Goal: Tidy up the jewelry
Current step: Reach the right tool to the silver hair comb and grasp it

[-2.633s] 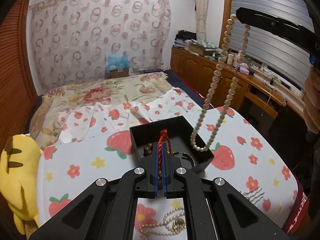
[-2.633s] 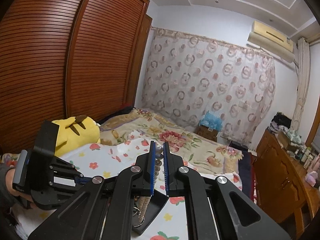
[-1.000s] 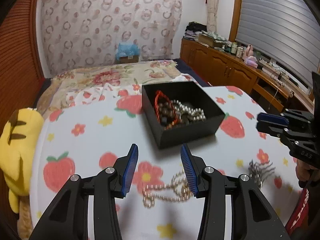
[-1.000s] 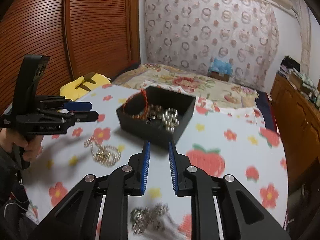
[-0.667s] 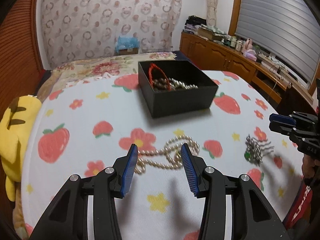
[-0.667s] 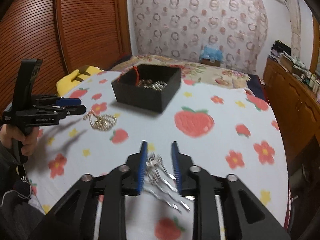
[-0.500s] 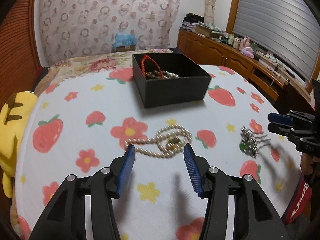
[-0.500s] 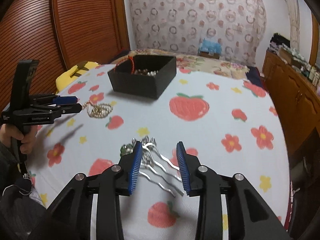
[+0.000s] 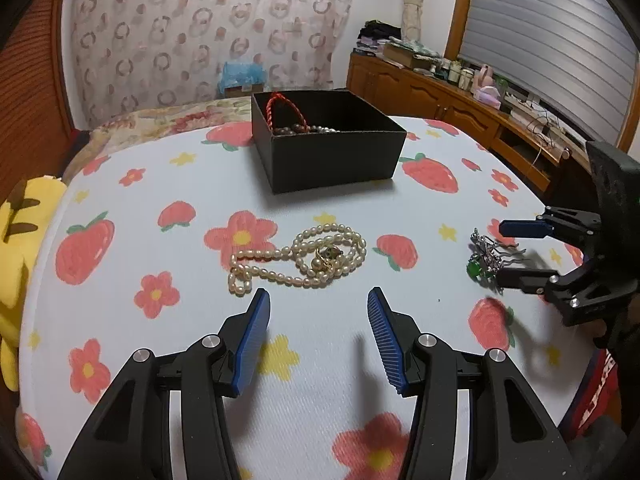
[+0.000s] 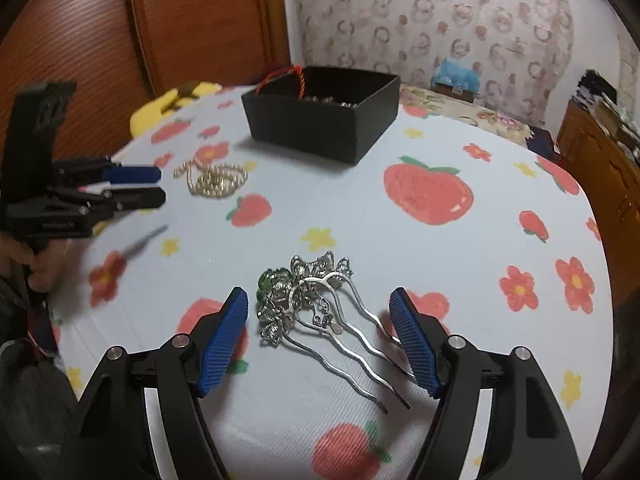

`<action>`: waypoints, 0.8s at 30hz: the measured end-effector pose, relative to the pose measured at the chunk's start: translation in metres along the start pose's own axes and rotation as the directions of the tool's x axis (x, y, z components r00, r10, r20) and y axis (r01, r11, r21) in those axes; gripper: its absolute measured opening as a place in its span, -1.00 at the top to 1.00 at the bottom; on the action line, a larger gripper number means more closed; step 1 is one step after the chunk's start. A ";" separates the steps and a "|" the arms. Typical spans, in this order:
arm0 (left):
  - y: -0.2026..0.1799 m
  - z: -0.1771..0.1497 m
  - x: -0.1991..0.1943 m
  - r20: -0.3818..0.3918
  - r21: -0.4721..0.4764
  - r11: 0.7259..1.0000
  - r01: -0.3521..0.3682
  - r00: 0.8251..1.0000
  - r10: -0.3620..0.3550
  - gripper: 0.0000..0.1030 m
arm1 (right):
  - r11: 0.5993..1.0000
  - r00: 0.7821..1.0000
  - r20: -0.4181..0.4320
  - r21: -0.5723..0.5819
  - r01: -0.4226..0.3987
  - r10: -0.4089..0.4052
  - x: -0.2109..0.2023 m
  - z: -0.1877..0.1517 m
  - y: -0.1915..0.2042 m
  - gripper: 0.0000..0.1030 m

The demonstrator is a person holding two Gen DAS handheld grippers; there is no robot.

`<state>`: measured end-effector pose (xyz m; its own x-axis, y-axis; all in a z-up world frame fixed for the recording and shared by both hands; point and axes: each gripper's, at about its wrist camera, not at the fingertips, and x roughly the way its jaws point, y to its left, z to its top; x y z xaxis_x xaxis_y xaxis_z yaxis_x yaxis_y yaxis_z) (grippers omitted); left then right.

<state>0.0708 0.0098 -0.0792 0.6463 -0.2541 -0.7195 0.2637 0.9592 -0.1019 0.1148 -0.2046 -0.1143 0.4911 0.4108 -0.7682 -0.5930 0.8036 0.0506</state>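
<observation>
A black open box [image 9: 328, 148] stands at the far middle of the strawberry-print cloth, holding a red cord bracelet [image 9: 285, 110] and beads; it also shows in the right wrist view [image 10: 320, 112]. A coiled pearl necklace [image 9: 298, 258] lies just beyond my open left gripper [image 9: 318, 332]. A silver hair comb with a green stone [image 10: 320, 304] lies between the fingers of my open right gripper [image 10: 320, 336], low over the cloth. The comb [image 9: 486, 258] and the right gripper [image 9: 516, 250] show at the right of the left wrist view. The necklace [image 10: 214, 178] and left gripper [image 10: 154, 186] show at the left of the right wrist view.
The cloth [image 9: 160, 312] covers a rounded surface that drops off at its edges. A yellow plush toy [image 9: 16, 240] sits at the left edge. A wooden cabinet with clutter [image 9: 460, 92] runs along the right wall, and a wooden wardrobe [image 10: 120, 40] stands at the left.
Both grippers let go of jewelry into the box, drew back and lowered. The left now faces the pearl necklace; the right opened wider and now has its fingers on either side of the hair comb.
</observation>
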 end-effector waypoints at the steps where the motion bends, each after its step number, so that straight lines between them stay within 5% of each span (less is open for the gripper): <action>1: 0.000 0.000 0.000 -0.001 -0.001 1.000 0.001 1.000 -0.001 0.06 | 1.000 1.000 -0.013 -0.014 0.006 -0.006 0.002 0.000 0.001 -0.47; 3: 0.000 0.000 0.001 -0.003 -0.001 1.000 0.002 1.000 -0.002 0.06 | 0.998 0.999 -0.036 -0.047 0.038 -0.040 0.007 -0.001 0.006 -0.44; 6: 0.000 -0.002 0.002 -0.005 0.001 1.000 0.003 1.000 -0.003 0.06 | 0.997 0.999 -0.030 -0.064 0.033 -0.035 0.005 -0.001 0.008 -0.15; 11: 0.003 -0.002 0.002 -0.004 -0.004 1.000 -0.008 1.000 0.008 0.06 | 0.997 0.999 -0.010 -0.073 0.034 -0.035 0.001 0.000 0.009 -0.09; 12: 0.004 -0.002 0.002 -0.003 -0.007 1.000 -0.010 1.000 0.010 0.06 | 0.997 1.000 -0.003 -0.071 0.030 -0.030 -0.001 0.000 0.009 0.17; 13: 0.006 -0.002 0.002 -0.003 -0.014 1.000 -0.015 1.000 0.015 0.06 | 0.997 1.000 0.009 -0.069 0.029 -0.028 -0.004 0.002 0.008 0.18; 14: 0.009 -0.002 0.002 -0.003 -0.019 1.000 -0.018 1.000 0.018 0.06 | 0.998 0.999 0.022 -0.064 0.025 -0.024 -0.009 0.003 0.007 0.52; 24: 0.022 -0.003 0.003 -0.008 -0.050 0.998 -0.027 1.000 0.027 0.06 | 0.999 0.998 0.050 -0.045 0.030 -0.028 -0.014 0.007 0.002 0.89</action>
<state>0.0766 0.0302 -0.0860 0.6473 -0.2270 -0.7277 0.2094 0.9708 -0.1166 0.1112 -0.2055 -0.0984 0.5389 0.4096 -0.7361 -0.6062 0.7953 -0.0012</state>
